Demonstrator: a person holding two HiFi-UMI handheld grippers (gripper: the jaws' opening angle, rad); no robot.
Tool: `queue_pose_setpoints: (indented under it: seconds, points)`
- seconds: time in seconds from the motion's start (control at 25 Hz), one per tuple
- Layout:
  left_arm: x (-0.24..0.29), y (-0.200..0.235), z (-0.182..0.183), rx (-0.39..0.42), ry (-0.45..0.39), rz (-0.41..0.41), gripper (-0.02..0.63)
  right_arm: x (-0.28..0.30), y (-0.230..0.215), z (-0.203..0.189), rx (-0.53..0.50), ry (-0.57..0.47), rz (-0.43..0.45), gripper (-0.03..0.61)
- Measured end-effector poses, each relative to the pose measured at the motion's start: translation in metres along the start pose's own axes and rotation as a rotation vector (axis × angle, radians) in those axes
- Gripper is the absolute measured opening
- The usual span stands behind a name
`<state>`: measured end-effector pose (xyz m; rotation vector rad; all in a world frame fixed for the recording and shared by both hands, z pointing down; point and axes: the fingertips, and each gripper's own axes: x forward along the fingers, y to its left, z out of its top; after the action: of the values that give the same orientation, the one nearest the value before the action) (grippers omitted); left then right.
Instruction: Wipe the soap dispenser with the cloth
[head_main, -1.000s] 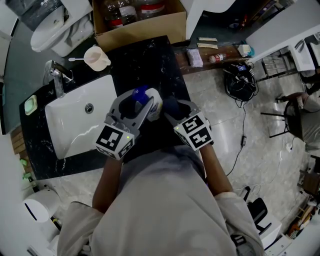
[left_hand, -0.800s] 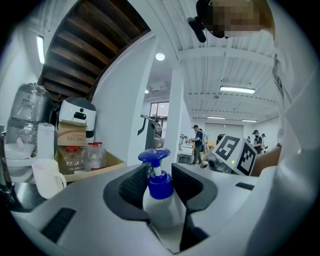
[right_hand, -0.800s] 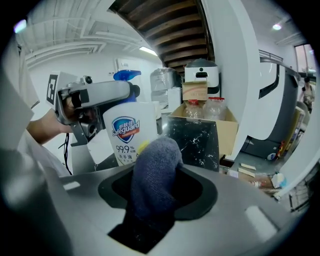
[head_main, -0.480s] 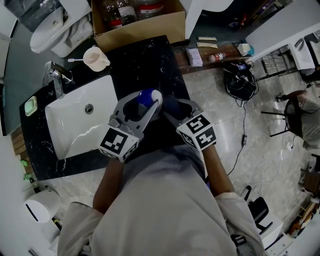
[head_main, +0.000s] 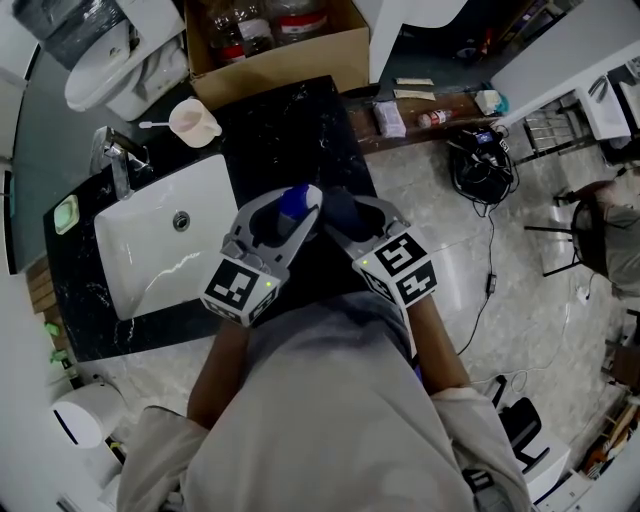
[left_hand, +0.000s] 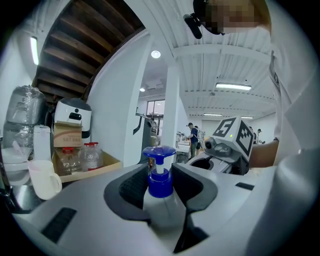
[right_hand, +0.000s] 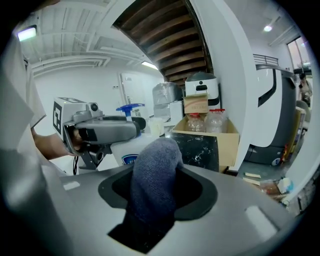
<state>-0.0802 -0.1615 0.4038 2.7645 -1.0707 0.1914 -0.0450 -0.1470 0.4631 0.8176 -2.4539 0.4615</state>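
Observation:
A white soap dispenser with a blue pump (head_main: 293, 203) (left_hand: 159, 176) stands upright between the jaws of my left gripper (head_main: 283, 222) (left_hand: 160, 196), which is shut on its body above the black counter (head_main: 290, 125). My right gripper (head_main: 341, 216) (right_hand: 156, 192) is shut on a grey-blue cloth (right_hand: 154, 172) (head_main: 338, 210), whose bunched end sticks out past the jaws. The cloth sits right beside the dispenser's body (right_hand: 131, 148), on its right; contact between them is hidden. In the right gripper view the left gripper (right_hand: 102, 131) crosses in front of the bottle.
A white sink (head_main: 160, 245) with a faucet (head_main: 113, 160) lies to the left. A pale cup (head_main: 194, 120) and a cardboard box of bottles (head_main: 280, 55) stand at the counter's far end. A toilet (head_main: 110, 70) is beyond. Cables lie on the floor (head_main: 480, 165) to the right.
My right gripper has risen a little with the cloth beside the dispenser. The left gripper keeps hold of the bottle and has barely shifted.

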Motion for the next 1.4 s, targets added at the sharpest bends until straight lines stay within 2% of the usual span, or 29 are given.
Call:
queue_pose_setpoints:
  seconds: [0.2, 0.4, 0.84, 1.04, 1.4]
  points:
    - [-0.002, -0.005, 0.0, 0.002, -0.004, -0.001, 0.139, -0.013, 0.008, 0.016, -0.064, -0.029, -0.022, 0.179]
    - [-0.004, -0.012, -0.001, -0.011, -0.042, -0.009, 0.14, -0.019, 0.01, 0.015, -0.108, -0.01, -0.057, 0.179]
    - [-0.01, -0.015, 0.006, -0.02, -0.056, 0.034, 0.14, -0.021, 0.014, 0.007, -0.091, -0.004, -0.023, 0.179]
    - [-0.018, -0.014, 0.006, -0.062, -0.077, 0.054, 0.14, -0.025, 0.017, 0.006, -0.111, -0.002, -0.022, 0.179]
    - [-0.038, -0.02, 0.007, -0.086, -0.109, 0.088, 0.14, -0.034, 0.029, 0.001, -0.1, -0.016, -0.015, 0.179]
